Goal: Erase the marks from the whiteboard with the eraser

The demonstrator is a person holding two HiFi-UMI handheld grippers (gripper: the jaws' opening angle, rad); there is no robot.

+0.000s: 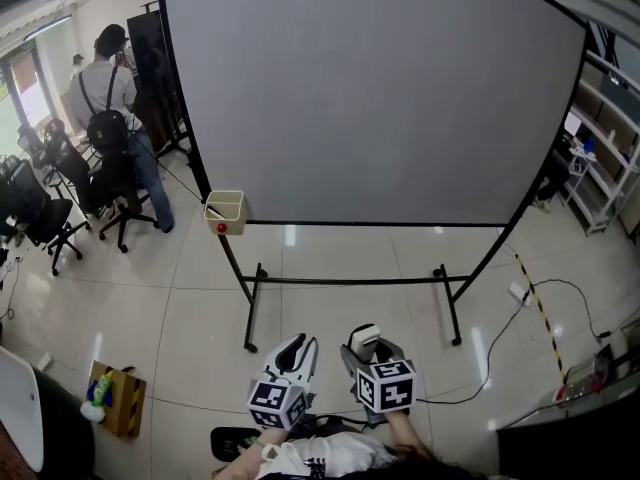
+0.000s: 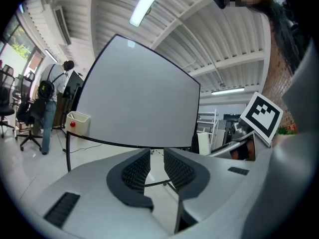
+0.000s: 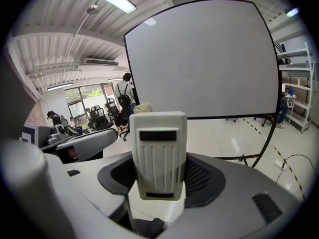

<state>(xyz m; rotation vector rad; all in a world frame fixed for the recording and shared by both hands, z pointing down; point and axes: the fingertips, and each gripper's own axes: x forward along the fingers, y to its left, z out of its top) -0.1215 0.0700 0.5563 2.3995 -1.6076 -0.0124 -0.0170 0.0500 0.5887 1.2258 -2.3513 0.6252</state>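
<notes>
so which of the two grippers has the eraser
The right gripper: its jaws clamp the cream ribbed plastic eraser. The left gripper holds nothing.

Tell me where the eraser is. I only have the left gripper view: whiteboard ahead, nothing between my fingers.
Observer: The eraser stands upright, clamped in the right gripper.
Operator: Is it near the board?
Observer: No. In the head view the right gripper is low by the person's body, beside the left gripper, with open floor between them and the whiteboard.
Operator: Is anything on the floor on the right side?
Observer: A cable lies on the floor to the right of the stand.
</notes>
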